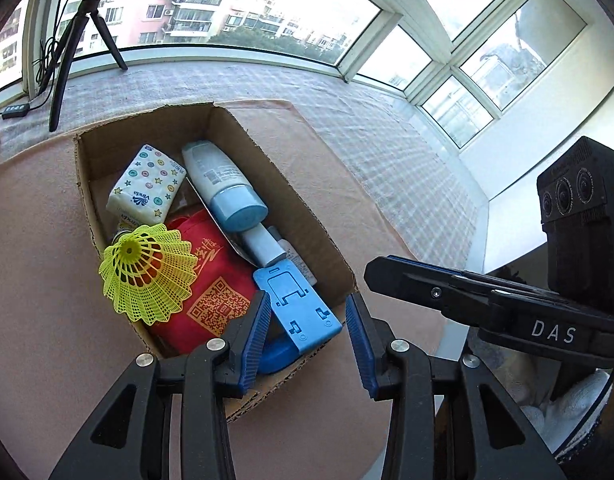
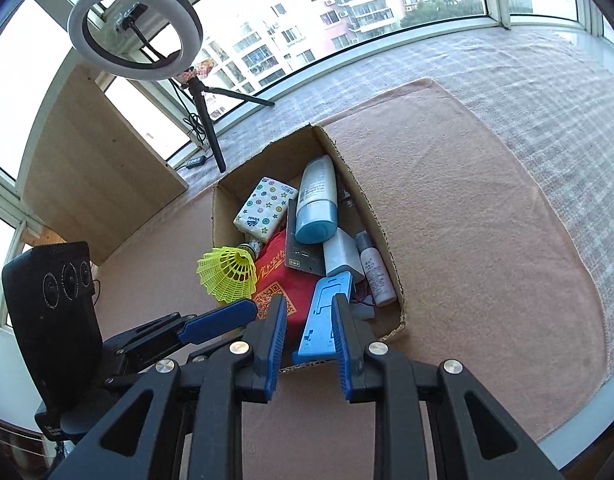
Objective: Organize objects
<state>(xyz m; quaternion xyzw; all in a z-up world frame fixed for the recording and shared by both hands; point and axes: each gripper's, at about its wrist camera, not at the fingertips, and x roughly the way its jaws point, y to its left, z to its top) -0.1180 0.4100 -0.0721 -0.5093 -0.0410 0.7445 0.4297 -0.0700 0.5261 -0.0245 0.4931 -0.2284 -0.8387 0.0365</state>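
we held both grippers, left (image 1: 309, 334) and right (image 2: 309, 338), fingers spread and empty, over the box's (image 1: 307, 216) near edge; our fingers partly hid the blue stand (image 2: 327, 316).

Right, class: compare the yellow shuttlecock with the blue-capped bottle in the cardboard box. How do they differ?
The shuttlecock is neon yellow open mesh; the bottle is solid, pale with a blue cap.
The shuttlecock flares like a cone; the bottle is a cylinder.
The shuttlecock perches at the box's side wall, overhanging; the bottle lies flat inside.
Both are plastic-looking and rest on other items.
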